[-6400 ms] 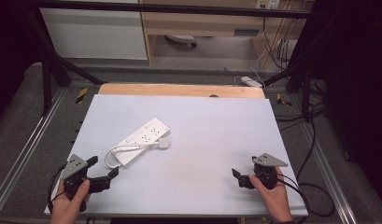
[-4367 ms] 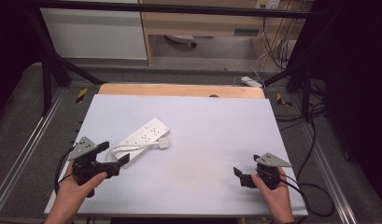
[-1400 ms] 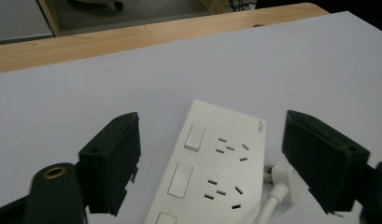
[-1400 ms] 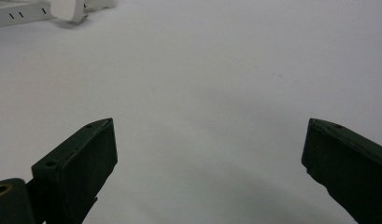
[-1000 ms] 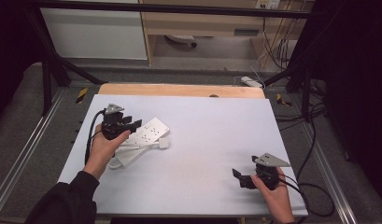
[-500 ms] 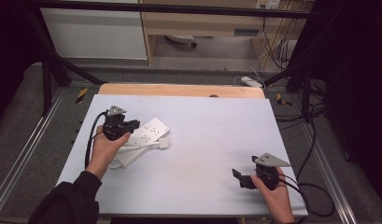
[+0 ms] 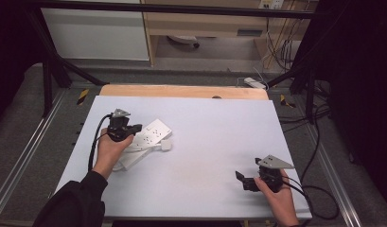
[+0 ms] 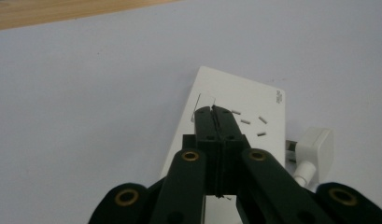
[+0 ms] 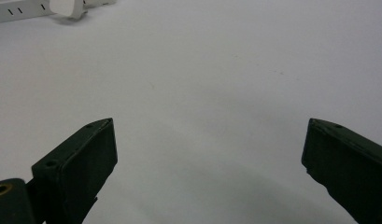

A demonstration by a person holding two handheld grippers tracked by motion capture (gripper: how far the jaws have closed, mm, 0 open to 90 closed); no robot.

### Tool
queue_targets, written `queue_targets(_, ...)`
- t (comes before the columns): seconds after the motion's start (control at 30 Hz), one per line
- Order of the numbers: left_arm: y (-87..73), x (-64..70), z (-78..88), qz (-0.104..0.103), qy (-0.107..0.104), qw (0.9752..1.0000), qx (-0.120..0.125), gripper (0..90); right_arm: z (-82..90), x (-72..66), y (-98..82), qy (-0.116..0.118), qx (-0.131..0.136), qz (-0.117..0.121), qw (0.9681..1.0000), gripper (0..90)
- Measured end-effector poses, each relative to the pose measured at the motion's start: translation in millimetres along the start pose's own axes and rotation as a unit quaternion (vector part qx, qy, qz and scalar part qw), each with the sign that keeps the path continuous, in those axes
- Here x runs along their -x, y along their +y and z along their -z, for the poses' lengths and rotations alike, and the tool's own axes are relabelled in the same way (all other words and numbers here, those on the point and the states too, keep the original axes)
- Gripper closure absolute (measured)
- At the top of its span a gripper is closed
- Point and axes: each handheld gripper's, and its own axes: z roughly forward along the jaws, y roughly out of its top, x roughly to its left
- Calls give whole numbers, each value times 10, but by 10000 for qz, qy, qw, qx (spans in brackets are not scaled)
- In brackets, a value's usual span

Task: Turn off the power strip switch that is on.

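Observation:
A white power strip (image 7: 153, 134) lies flat at the left of the pale table (image 7: 219, 127), with its white cord coiled beside it. A white plug (image 7: 165, 144) rests at its near side. My left gripper (image 7: 138, 126) hovers over the strip's far end. In the left gripper view its jaws (image 8: 213, 110) have just been closing and now meet with nothing between them. Their tips point at the small outlined switch on the power strip (image 8: 247, 98), and the plug (image 8: 314, 148) sits to the right. My right gripper (image 7: 239, 176) rests open at the front right, (image 9: 207, 140) over bare table.
A wooden strip (image 7: 181, 91) runs along the table's far edge. Metal rails flank both sides. Black cables (image 7: 319, 189) trail off the right edge, and a white adapter (image 7: 254, 83) lies on the floor beyond. In the right gripper view the power strip (image 9: 20, 11) lies far off.
The left gripper travelled from the front left corner up to the power strip, and over the last second its jaws came together above it. The right gripper stayed put.

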Motion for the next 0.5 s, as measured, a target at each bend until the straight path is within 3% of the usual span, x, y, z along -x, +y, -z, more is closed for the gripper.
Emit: queue_targets(0.5, -28, -36, -151, 12, 52, 9999, -154, 900, -1, 3, -6, -3, -5, -26, 10000, 38)
